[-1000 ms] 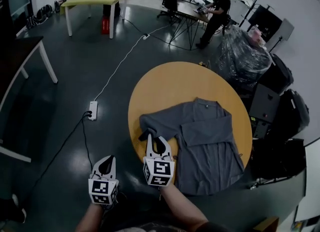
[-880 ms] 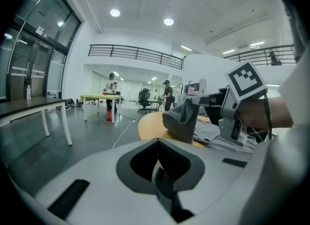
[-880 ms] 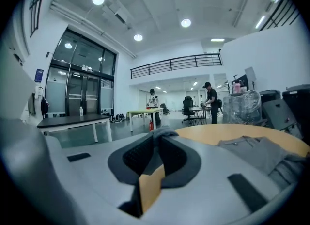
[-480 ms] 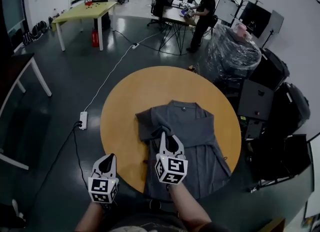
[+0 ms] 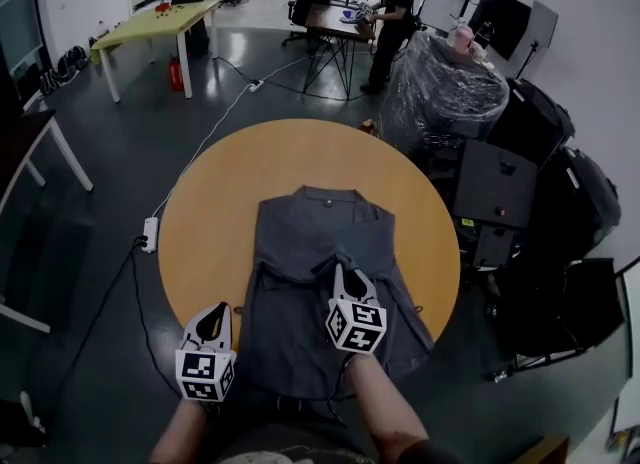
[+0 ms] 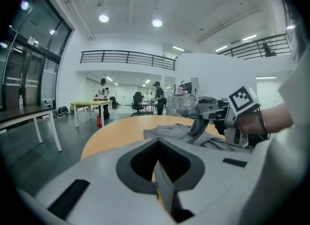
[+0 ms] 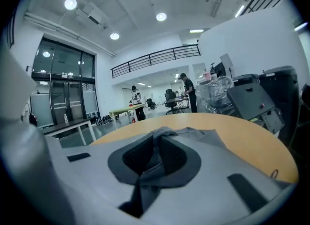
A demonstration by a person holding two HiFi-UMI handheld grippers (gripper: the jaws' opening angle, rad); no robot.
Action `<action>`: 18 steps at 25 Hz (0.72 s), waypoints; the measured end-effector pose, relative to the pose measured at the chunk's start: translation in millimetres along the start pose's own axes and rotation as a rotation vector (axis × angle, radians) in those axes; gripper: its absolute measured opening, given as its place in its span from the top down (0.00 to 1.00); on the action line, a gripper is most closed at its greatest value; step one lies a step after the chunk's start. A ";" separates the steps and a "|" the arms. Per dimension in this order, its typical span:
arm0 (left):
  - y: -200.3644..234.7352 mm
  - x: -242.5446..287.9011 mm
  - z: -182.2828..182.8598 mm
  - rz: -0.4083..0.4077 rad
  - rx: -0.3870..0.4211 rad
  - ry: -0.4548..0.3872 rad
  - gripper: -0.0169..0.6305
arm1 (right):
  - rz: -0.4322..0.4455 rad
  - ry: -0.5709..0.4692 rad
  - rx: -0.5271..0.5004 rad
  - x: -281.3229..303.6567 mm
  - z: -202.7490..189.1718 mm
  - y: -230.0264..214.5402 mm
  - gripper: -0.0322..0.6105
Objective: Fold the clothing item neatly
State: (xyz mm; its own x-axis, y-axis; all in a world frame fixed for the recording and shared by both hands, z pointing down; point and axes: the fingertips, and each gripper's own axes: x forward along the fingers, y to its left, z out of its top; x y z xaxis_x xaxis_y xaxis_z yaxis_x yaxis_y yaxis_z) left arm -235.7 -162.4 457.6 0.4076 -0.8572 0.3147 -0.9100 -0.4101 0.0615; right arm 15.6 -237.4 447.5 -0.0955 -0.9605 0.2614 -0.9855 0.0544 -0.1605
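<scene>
A grey shirt lies on the round wooden table, collar at the far side. My right gripper is over the shirt's middle, shut on a fold of its grey fabric, which bunches up between the jaws. The left sleeve is drawn in over the body. My left gripper hovers at the table's near left edge, shut, with nothing in it. In the left gripper view the shirt and the right gripper show ahead to the right. The shirt's near hem hangs over the table edge.
A plastic-wrapped bundle and black cases stand right of the table. A power strip with cable lies on the floor at left. A person stands at desks far behind, near a green table.
My right gripper has carried the sleeve from the shirt's left edge rightward onto its middle, so the sleeve now lies folded in. The left gripper has followed along the table edge, still shut.
</scene>
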 end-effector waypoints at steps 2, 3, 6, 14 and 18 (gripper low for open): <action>-13.7 0.8 -1.6 -0.008 0.003 0.009 0.96 | -0.008 0.015 0.011 -3.5 -6.8 -16.0 0.91; -19.2 0.7 -2.6 -0.012 0.006 0.014 0.96 | -0.012 0.022 0.013 -5.5 -9.7 -22.1 0.91; -27.6 1.1 -5.1 -0.022 0.010 0.028 0.96 | -0.020 0.051 0.009 -6.3 -20.7 -33.3 0.91; -23.3 16.6 -5.2 -0.083 0.016 0.054 0.96 | -0.026 0.015 -0.014 -6.6 8.6 -38.7 0.91; -36.8 36.1 0.2 -0.171 0.032 0.052 0.96 | -0.041 -0.051 -0.024 -5.9 36.7 -53.2 0.91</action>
State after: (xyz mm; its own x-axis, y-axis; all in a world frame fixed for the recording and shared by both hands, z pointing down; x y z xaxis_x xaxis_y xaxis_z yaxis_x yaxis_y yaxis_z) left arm -187.4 -178.4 466.5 0.5508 -0.7572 0.3511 -0.8246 -0.5587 0.0887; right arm 73.7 -244.6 419.6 -0.0484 -0.9746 0.2185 -0.9916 0.0207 -0.1273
